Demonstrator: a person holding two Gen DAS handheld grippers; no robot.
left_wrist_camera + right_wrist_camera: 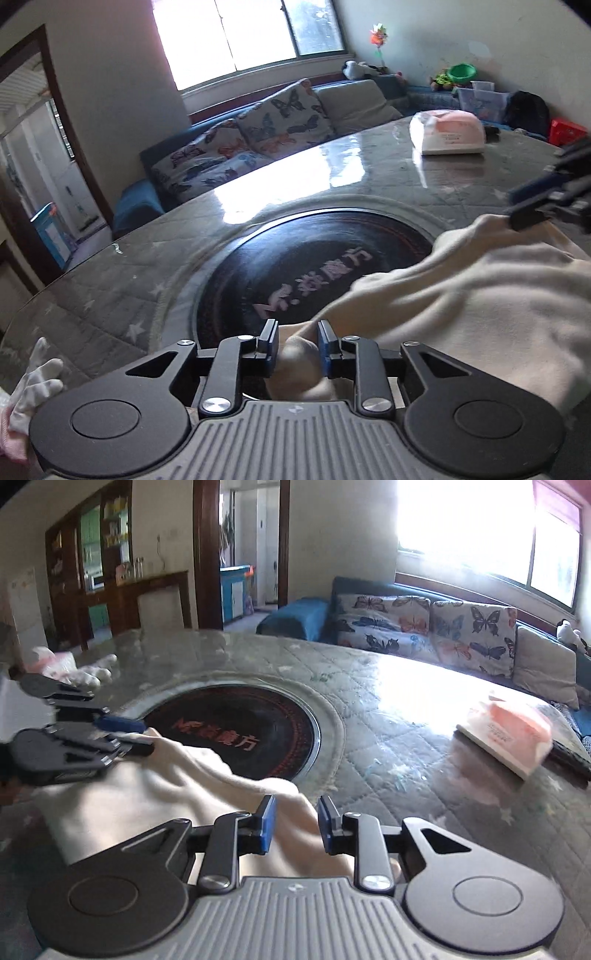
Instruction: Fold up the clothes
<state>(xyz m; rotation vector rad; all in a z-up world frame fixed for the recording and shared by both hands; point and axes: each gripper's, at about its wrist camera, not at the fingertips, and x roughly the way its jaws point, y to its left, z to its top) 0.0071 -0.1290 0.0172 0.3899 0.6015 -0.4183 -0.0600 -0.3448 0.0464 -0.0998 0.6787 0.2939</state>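
A cream garment [480, 295] is lying bunched on the near side of a glass-topped round table [122, 288], its far edge draping over the dark round hotplate [295, 254] set into the table's middle. The left gripper [297, 343] is sitting at the garment's left near corner with its blue pads parted a little way; a fold of the cloth is lying between them, but the pads are not pressing on it, so it is reading as a loose, released hold and not a clamp. The right gripper [297, 823] is doing much the same at the right corner: its jaws are standing slightly apart with cream fabric running through the gap, and no squeeze is showing. Each tool is also appearing at the side of the other's view, resting on the cloth. Judging from this, a fold is just being laid down and let go, with the garment still rumpled and not yet squared. The next move is probably calling for both tools to clear the cloth, find a fresh edge or pair of corners, and close firmly before lifting. Far to the right, a pink-and-white packet [448, 133] is sitting well apart from the work.
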